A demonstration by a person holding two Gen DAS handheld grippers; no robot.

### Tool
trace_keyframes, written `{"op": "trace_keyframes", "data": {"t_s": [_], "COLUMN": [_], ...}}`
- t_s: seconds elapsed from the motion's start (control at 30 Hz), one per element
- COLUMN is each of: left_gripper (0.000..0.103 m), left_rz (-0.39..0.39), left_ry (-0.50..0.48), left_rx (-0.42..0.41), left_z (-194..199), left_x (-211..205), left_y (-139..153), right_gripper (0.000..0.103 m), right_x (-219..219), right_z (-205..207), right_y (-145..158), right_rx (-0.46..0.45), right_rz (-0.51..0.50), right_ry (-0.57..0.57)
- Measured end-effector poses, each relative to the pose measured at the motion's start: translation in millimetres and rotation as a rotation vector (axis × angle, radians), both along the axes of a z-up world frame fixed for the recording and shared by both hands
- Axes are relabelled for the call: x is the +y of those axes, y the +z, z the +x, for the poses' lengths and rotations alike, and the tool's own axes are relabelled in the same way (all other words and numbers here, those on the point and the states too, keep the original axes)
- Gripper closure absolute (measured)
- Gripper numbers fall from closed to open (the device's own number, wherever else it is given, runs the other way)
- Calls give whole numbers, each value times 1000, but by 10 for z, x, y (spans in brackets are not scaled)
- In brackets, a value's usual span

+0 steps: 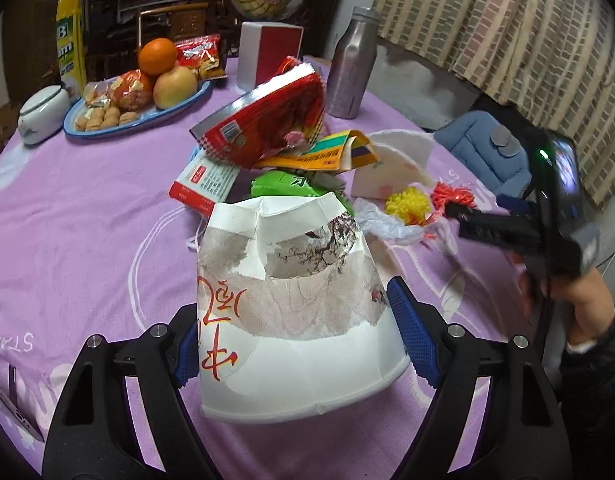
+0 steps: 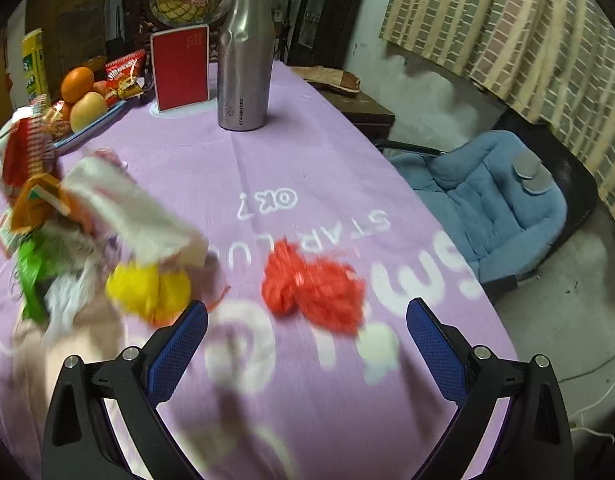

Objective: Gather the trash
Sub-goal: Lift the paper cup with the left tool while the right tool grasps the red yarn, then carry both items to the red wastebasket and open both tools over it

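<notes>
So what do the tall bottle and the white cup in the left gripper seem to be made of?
Bottle: most likely brushed metal, matte silver, dented near the shoulder. White cup: thin printed paper, creased and crushed, its outer layer torn, held in the left gripper.

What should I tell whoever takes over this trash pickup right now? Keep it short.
Left tool: shut on the crushed paper cup, held above the purple tablecloth.
Right tool: open, empty, over the cloth near the red yarn ball.
Still on the table: yellow yarn ball, red yarn ball, and a heap of wrappers and boxes.
Done: cup picked up.
Left: bin the cup, then collect the rest. No bin is in view.
</notes>
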State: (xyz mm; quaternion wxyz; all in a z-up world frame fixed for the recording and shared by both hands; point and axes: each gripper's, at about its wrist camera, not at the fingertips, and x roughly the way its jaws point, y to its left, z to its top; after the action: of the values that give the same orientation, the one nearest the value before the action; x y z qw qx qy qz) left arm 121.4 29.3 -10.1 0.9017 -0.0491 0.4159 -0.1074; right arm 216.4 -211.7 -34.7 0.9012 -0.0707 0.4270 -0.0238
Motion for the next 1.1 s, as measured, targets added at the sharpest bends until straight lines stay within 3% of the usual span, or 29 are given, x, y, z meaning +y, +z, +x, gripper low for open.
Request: {"op": "trace_keyframes", "data": {"t_s": [0.07,0.23,0.3,0.4,0.53,0.73,0.83,1.1], "left_gripper": [24,24,24,24,24,24,24,24], "left_rz": [30,88,101,113,112,112,117,102], "left_ry": [11,13,15,19,23,11,-6,-168], "left_rx": [-18,-49,-55,-48,-42,-68,-82,-91], "left_z": [-16,-57,-63,-46,-36,-90,-127,-365], "left_x": [-21,-102,-118,-122,-107,-151,-202,-623], "left_y": [3,0,-8,-37,-57,-22,-10,59], "right_gripper": [9,31,48,55,56,55,55,54], "right_x": [19,50,42,-19,-109,-409,-571,-1102], "right_z": [130,344,389,360,139,-481,-1036,-2308], "right_y": [-46,-187,-248,-260,-108,285,418,288], "right_rx": [21,88,113,115,56,-90,-164,-208], "right_rz": [-2,27,42,92,151,283,330,297], "right_ry": [-20,-57,-76,-102,-110,-125,-113,-168]}}
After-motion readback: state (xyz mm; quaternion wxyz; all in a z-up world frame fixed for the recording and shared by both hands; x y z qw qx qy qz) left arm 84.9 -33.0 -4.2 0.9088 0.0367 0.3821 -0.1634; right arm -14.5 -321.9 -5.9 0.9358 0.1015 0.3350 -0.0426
